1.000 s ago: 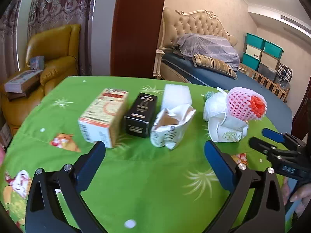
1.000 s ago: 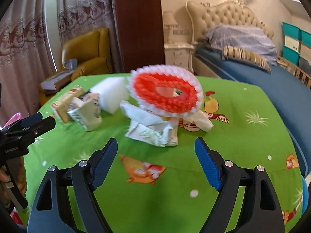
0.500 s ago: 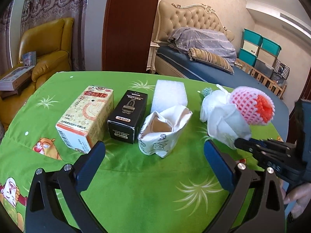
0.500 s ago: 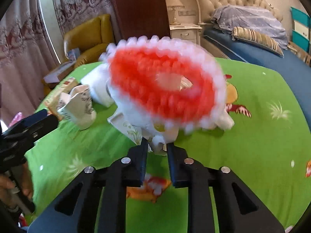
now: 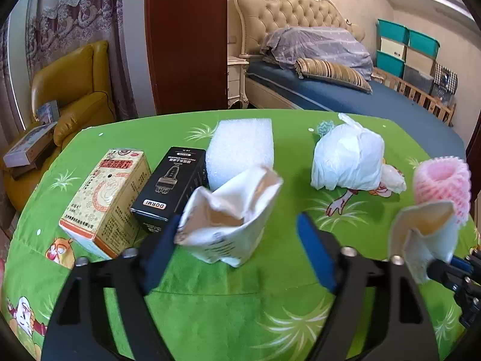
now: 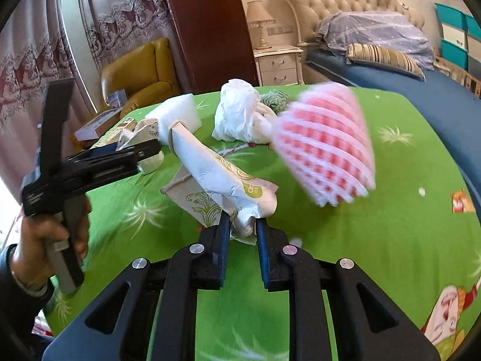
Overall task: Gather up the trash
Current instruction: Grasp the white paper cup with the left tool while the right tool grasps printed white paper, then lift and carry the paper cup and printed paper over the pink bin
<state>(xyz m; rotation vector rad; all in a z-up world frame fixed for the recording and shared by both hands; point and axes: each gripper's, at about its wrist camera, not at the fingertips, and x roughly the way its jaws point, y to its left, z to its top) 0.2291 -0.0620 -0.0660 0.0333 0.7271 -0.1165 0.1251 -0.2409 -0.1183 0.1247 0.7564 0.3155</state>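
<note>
Right gripper [image 6: 243, 234] is clamped on crumpled white-gold paper wrapper [image 6: 222, 177]; loose pink foam fruit net [image 6: 326, 144] may tumble off. Left gripper [image 5: 237, 240] is half-open and closing around crushed white paper cup [image 5: 228, 210]; the cup could slip.

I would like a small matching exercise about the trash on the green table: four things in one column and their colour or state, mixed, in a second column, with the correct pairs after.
Things:
1. foam block
2. small box with a trimmer picture
3. foam fruit net
4. crumpled paper cup with gold print

Colour or state:
A. pink and white mesh
B. black
C. pinched between the fingers of the right gripper
D. plain white, lying flat on the table

Pairs: 1-D, 2-B, 3-A, 4-C
</note>
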